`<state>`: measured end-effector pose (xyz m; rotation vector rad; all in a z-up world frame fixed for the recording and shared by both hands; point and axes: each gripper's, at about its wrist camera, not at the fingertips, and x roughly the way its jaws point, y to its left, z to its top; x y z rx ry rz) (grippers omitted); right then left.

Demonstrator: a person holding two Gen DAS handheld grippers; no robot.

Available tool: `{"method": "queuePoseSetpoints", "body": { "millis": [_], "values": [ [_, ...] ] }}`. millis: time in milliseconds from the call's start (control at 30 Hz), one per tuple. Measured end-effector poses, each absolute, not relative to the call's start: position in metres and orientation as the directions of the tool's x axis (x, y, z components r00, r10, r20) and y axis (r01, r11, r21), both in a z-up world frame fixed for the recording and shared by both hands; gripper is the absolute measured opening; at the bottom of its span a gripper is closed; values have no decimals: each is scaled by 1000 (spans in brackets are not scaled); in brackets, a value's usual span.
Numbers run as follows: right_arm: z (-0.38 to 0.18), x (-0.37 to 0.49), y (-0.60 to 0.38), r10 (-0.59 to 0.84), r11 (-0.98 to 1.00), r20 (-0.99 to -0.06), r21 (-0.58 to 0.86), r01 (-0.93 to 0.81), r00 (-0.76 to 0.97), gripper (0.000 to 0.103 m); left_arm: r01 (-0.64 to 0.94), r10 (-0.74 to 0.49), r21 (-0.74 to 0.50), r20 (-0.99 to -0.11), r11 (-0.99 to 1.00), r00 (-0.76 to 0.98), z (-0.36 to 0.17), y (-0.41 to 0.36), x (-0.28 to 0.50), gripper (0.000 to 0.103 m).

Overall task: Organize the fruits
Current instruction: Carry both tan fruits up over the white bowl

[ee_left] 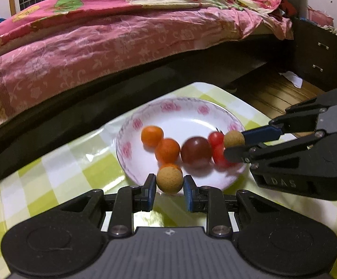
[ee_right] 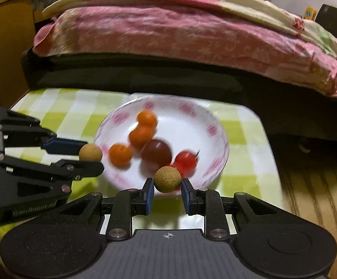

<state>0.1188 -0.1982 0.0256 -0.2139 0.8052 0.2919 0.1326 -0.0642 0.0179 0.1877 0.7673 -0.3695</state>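
Observation:
A white plate with pink flowers [ee_left: 182,114] [ee_right: 212,130] sits on the checked tablecloth. It holds three orange fruits [ee_left: 152,136] [ee_right: 140,136], a dark red one [ee_left: 196,152] [ee_right: 156,153] and two small red ones [ee_left: 216,138] [ee_right: 185,160]. My left gripper [ee_left: 169,181] [ee_right: 90,153] is shut on a tan cork-like ball [ee_left: 169,180] at the plate's near left rim. My right gripper [ee_right: 167,179] [ee_left: 234,140] is shut on a second tan ball [ee_right: 167,179] at the plate's right rim, beside the red fruits.
The small table has a green and white checked cloth [ee_left: 59,174] [ee_right: 59,114]. A bed with a pink quilt [ee_left: 112,39] [ee_right: 180,30] runs close behind the table. Wooden floor [ee_left: 282,90] [ee_right: 315,186] and a dark drawer unit [ee_left: 319,55] lie to the right.

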Motion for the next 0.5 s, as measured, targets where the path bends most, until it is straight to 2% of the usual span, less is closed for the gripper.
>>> {"method": "queuePoseSetpoints", "body": {
  "millis": [500],
  "values": [
    [24, 180, -197, 137, 944, -706, -120, -307, 695, 21, 354, -229, 34, -705, 935, 671, 8, -66, 178, 34]
  ]
}}
